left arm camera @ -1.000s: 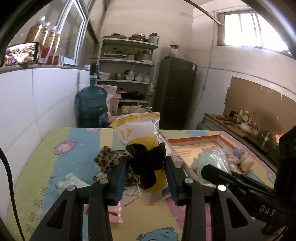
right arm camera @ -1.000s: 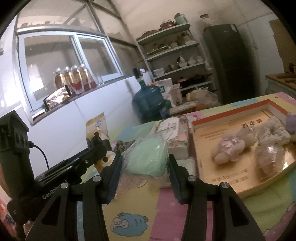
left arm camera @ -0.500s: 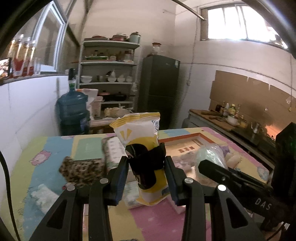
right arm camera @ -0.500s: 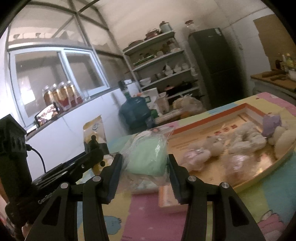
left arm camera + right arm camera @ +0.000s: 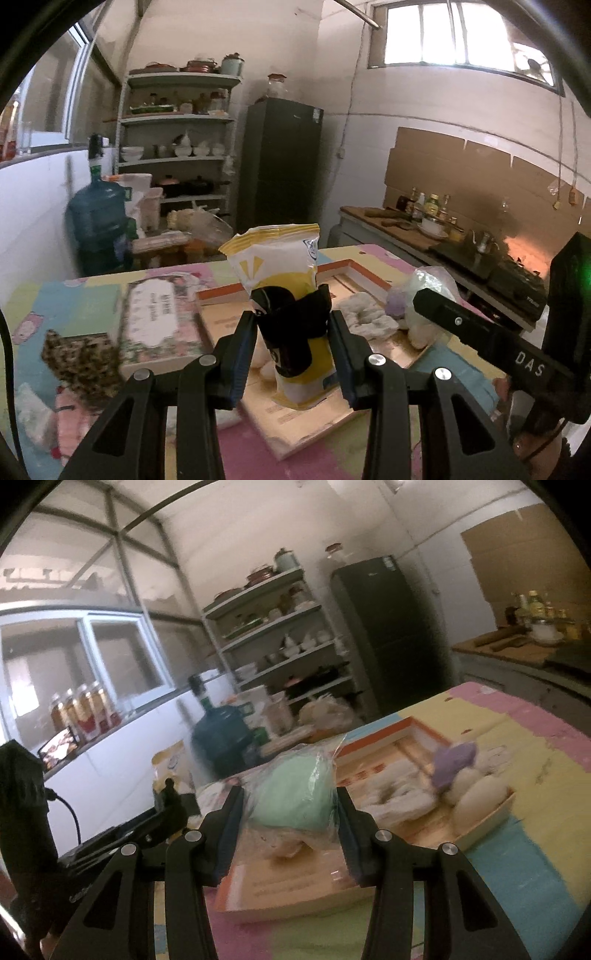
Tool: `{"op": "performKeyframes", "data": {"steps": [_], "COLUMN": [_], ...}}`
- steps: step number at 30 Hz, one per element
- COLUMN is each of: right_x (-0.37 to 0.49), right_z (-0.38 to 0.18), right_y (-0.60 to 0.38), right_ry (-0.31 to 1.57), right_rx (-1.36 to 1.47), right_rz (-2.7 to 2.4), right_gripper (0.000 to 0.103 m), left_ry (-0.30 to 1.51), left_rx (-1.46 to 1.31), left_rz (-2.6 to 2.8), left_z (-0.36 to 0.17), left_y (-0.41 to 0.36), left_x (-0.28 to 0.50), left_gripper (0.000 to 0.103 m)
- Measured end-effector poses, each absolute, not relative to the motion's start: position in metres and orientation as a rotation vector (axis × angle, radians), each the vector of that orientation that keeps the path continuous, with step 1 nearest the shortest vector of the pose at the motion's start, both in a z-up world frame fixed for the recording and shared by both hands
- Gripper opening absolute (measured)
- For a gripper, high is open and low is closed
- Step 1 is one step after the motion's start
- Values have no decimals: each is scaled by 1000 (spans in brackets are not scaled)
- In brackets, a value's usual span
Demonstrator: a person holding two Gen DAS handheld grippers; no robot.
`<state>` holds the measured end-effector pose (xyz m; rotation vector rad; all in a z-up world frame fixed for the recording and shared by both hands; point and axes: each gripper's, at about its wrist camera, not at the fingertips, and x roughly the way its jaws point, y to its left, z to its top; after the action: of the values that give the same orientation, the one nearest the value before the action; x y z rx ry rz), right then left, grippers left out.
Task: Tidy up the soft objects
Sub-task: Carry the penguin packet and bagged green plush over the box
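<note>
My left gripper (image 5: 293, 332) is shut on a yellow and white snack bag (image 5: 284, 280) with a black patch, held upright above the near part of the orange-rimmed tray (image 5: 354, 267). My right gripper (image 5: 290, 808) is shut on a clear plastic bag holding something mint green (image 5: 295, 794), also over the tray (image 5: 376, 738). In the tray lie white plush pieces (image 5: 476, 794) and a purple one (image 5: 452, 762). The right gripper's arm (image 5: 480, 332) crosses the right side of the left wrist view.
On the colourful mat (image 5: 81, 306) lie a floral packet (image 5: 159, 325) beside the tray and a leopard-print item (image 5: 79, 358) further left. Behind the table stand a blue water jug (image 5: 99, 218), shelves (image 5: 177, 147) and a dark fridge (image 5: 280, 162). A counter with bottles (image 5: 424, 218) runs on the right.
Both grippers have swung to the right with their bags, from over the mat to over the tray. The leopard-print item and the floral packet have slid to the left in view.
</note>
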<state>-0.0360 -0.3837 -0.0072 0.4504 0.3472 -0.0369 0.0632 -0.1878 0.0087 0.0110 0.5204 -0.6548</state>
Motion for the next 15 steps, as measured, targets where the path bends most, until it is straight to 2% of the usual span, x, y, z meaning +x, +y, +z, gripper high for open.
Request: {"op": "performKeyframes", "data": {"steps": [15], "right_x": [-34], "right_z": [-31], "right_y": [-444], "right_ry": [379], "right_rx": [502], "right_rz": [-108], "right_gripper": [50], "left_ry": [615], "left_rx": [68], "left_rz": [-701], "left_z": [-19], "left_y": [-244], "left_x": [73], "left_gripper": [40]}}
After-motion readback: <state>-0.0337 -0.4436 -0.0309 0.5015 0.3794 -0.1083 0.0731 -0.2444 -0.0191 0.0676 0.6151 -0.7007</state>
